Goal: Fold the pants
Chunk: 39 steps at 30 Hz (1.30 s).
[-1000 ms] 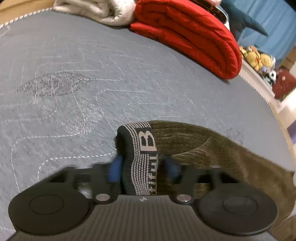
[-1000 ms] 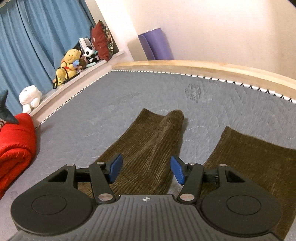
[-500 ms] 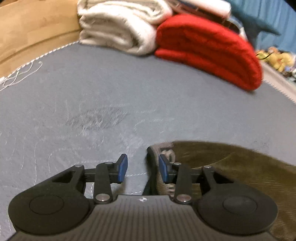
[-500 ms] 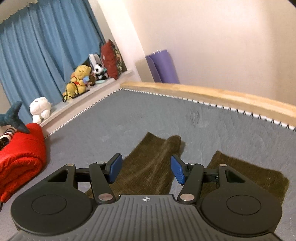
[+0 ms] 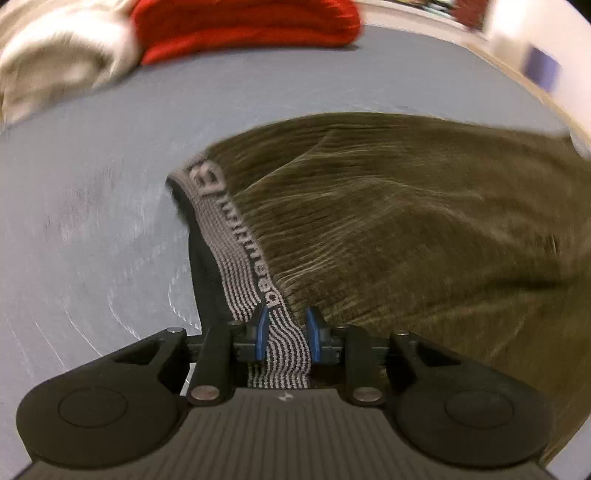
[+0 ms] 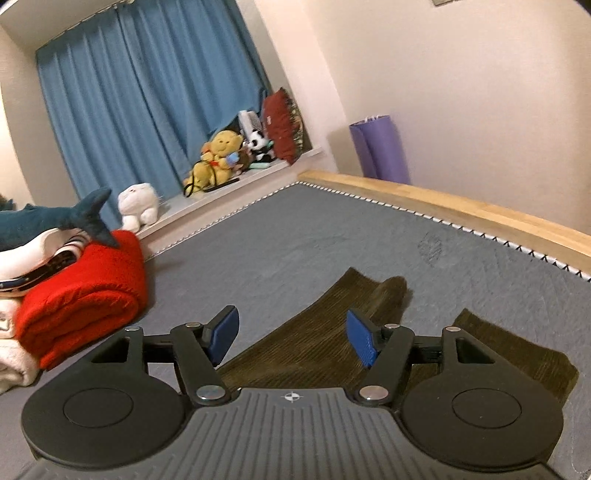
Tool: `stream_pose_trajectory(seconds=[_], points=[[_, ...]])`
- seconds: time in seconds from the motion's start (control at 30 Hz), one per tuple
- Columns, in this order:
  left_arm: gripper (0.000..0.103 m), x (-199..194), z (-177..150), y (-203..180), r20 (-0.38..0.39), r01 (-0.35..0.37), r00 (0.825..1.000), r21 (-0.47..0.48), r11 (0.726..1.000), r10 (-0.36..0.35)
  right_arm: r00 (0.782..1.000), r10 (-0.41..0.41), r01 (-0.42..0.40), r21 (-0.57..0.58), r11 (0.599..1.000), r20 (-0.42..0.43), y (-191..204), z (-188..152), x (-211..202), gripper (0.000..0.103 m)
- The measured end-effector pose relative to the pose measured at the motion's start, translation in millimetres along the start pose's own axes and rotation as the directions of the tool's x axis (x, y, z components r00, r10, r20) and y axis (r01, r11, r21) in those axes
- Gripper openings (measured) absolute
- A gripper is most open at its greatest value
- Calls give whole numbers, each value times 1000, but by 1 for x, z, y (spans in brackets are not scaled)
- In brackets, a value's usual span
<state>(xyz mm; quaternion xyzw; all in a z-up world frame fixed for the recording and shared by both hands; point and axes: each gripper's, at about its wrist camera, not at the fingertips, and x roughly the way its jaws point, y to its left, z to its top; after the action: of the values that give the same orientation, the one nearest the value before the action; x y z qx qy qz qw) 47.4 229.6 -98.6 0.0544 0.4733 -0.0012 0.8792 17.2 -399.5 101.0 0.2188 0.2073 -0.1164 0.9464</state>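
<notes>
The left hand-held gripper [image 5: 284,334], low in the frame, has just narrowed onto the striped waistband [image 5: 236,254] of olive pants [image 5: 406,229]. The right hand-held gripper [image 6: 291,336] has just widened, empty, above the pant legs on the grey bed [image 6: 295,240].

Left gripper [image 5: 284,332]: jaws have just been closing; the blue pads [image 5: 262,328] now press on either side of the striped grey-black waistband [image 5: 236,254] of the olive corduroy pants [image 5: 406,229]. Pants spread to the right over the grey quilted mattress [image 5: 92,221]. Folded red blanket [image 5: 243,26] and cream blanket [image 5: 55,59] at the far edge, blurred.
</notes>
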Motion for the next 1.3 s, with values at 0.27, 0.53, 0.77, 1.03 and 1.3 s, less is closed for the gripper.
stream_pose_trajectory(seconds=[0.27,0.53,0.77,1.03,1.3], points=[[27,-60,13,1,39,8,999,-140,990,-2,999,17,-19,-33,999,-37,-13,-9,-17,77],[27,-82,-1,-55,-25,106,994,-16,994,-107,988,0,1,10,1000,-152,-55,-36,16,79],[29,-47,-56,-72,-188,130,977,159,979,-99,966,27,-48,-74,996,-256,-64,-62,38,78],[27,-68,-91,-66,-197,133,977,241,961,-86,939,58,-114,-148,982,-339,-56,-90,58,78],[52,-88,-68,-10,-10,76,997,-52,996,-76,874,270,-440,-422,792,-405,15,-129,37,78]])
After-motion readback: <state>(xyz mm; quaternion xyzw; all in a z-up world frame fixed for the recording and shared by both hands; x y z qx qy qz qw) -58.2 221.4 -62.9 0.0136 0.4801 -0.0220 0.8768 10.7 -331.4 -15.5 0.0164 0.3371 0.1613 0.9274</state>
